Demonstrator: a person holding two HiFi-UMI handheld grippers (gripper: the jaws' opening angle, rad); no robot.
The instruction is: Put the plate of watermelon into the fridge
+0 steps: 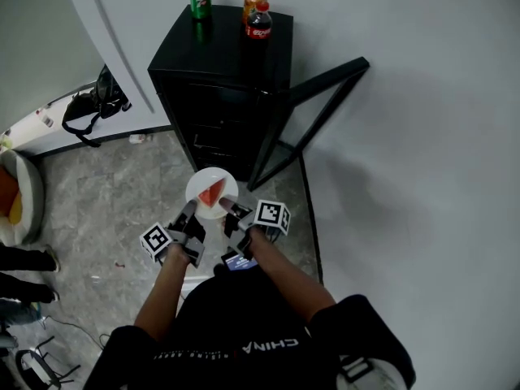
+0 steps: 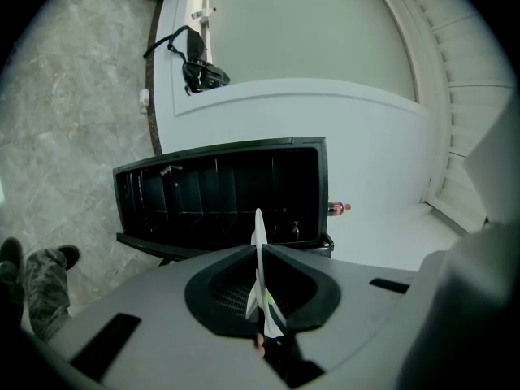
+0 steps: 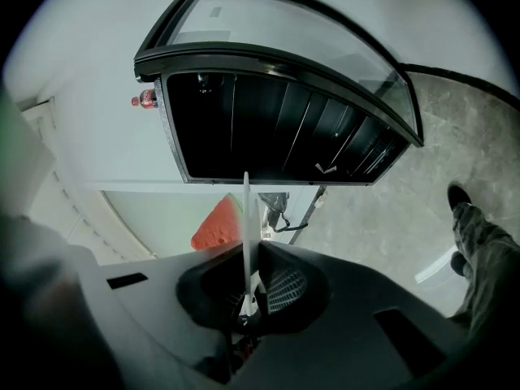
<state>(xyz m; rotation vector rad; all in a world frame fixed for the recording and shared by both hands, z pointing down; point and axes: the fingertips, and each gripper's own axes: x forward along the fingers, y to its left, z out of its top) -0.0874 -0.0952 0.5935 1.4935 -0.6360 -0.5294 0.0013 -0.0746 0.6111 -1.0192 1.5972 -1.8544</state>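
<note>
A white plate [image 1: 201, 187] with a red watermelon wedge [image 1: 213, 193] on it hangs in front of the small black fridge [image 1: 219, 80]. My left gripper [image 1: 192, 210] is shut on the plate's near left rim, and my right gripper [image 1: 228, 210] is shut on its near right rim. In the left gripper view the plate [image 2: 258, 254] shows edge-on between the jaws. In the right gripper view the plate [image 3: 246, 234] is edge-on too, with the watermelon wedge [image 3: 218, 224] on its left. The fridge's glass door [image 1: 313, 108] stands open to the right, and its dark inside [image 3: 268, 132] faces me.
A green can [image 1: 201, 0], an orange can [image 1: 254, 0] and a cola bottle [image 1: 259, 23] stand on the fridge top. A black bag [image 1: 96, 102] lies on a white ledge at left. A white wall runs along the right. Someone's shoes [image 1: 28, 260] are at the left edge.
</note>
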